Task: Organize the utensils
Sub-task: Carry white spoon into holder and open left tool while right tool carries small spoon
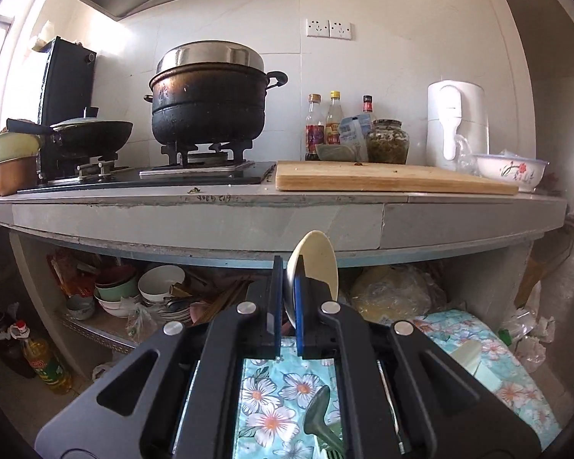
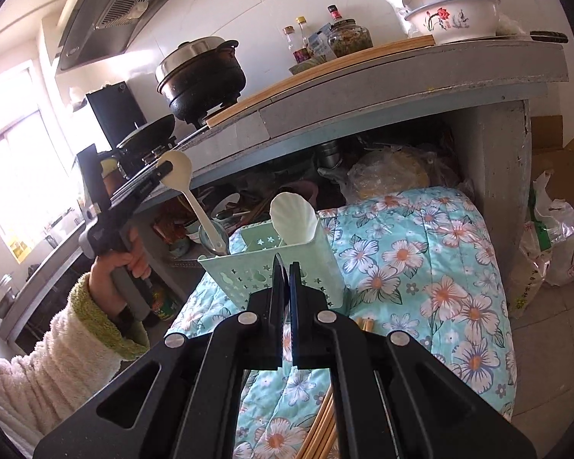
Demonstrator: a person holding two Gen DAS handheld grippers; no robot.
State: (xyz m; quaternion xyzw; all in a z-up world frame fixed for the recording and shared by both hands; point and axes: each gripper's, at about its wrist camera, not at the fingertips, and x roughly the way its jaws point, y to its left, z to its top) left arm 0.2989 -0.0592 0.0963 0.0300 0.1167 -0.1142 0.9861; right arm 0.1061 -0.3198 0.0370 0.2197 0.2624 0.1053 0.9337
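My left gripper [image 1: 289, 267] is shut on the bowl of a cream plastic spoon [image 1: 319, 258], held up in front of the counter edge. In the right wrist view a hand in a fluffy sleeve holds that left gripper [image 2: 163, 171], and the spoon [image 2: 206, 218] hangs handle-down above a pale green utensil holder [image 2: 248, 271]. A white shell-shaped scoop [image 2: 292, 216] stands in the holder. My right gripper [image 2: 286, 267] is shut just in front of the holder, with nothing seen between its fingers. A green spoon [image 1: 317, 411] and wooden chopsticks [image 2: 319, 430] lie on the floral cloth [image 2: 421, 260].
A grey counter [image 1: 248, 222] carries a stove with a black pot [image 1: 208, 103] and a wok [image 1: 92, 135], a wooden cutting board [image 1: 394, 178], bottles, a jar, a white appliance [image 1: 457, 122] and a flowered bowl [image 1: 511, 170]. Stacked bowls [image 1: 134, 290] fill the shelf beneath. An oil bottle [image 1: 46, 363] stands on the floor.
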